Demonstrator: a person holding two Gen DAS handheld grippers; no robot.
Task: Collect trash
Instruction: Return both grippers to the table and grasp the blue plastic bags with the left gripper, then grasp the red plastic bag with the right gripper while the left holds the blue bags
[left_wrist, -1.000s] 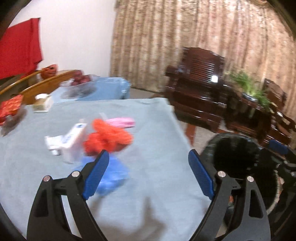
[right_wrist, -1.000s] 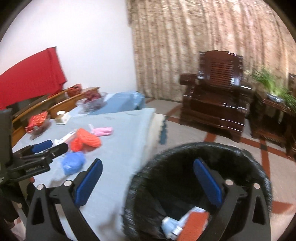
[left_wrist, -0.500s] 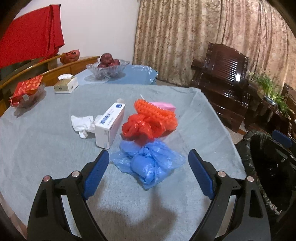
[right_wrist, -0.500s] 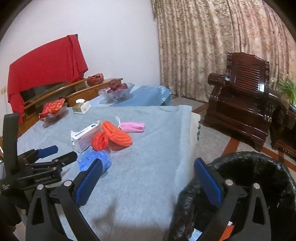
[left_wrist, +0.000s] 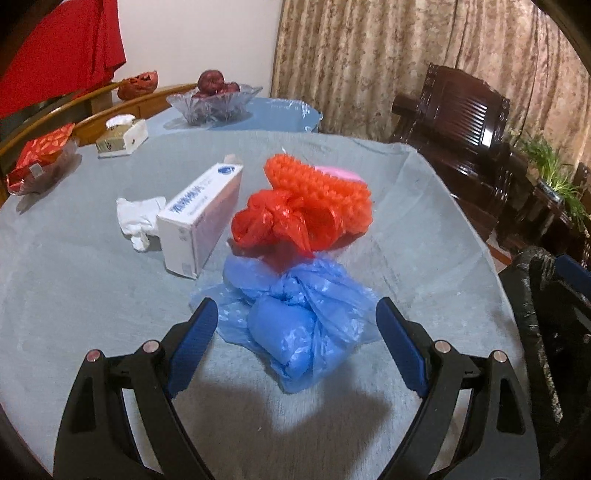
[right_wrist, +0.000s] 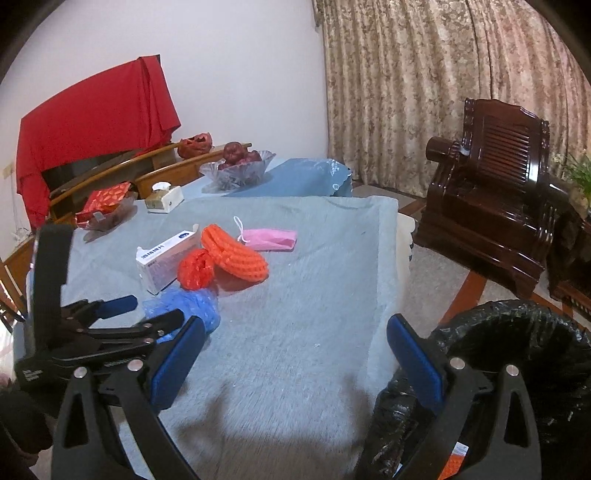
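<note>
Thin blue plastic, the crumpled bag (left_wrist: 295, 317) near the table's (left_wrist: 74, 295) front edge, sits just ahead of my left gripper (left_wrist: 297, 330), jaws wide apart, empty. Closing high, I'd pinch loose film and it slips.

Glass fruit bowl (left_wrist: 213, 101) holding dark red fruit, sitting at the far end of the grey-blue tablecloth (left_wrist: 92, 295); small tissue box (left_wrist: 122, 137) lying nearer, to the bowl's left; red-patterned packet (left_wrist: 40, 155) resting in a clear dish at the cloth's left edge; red cloth (right_wrist: 92, 122) hanging against the white wall; dark carved wooden armchair (right_wrist: 491, 177) standing before patterned curtains (right_wrist: 424, 74); green potted plant (left_wrist: 554, 173) showing at far right
</note>
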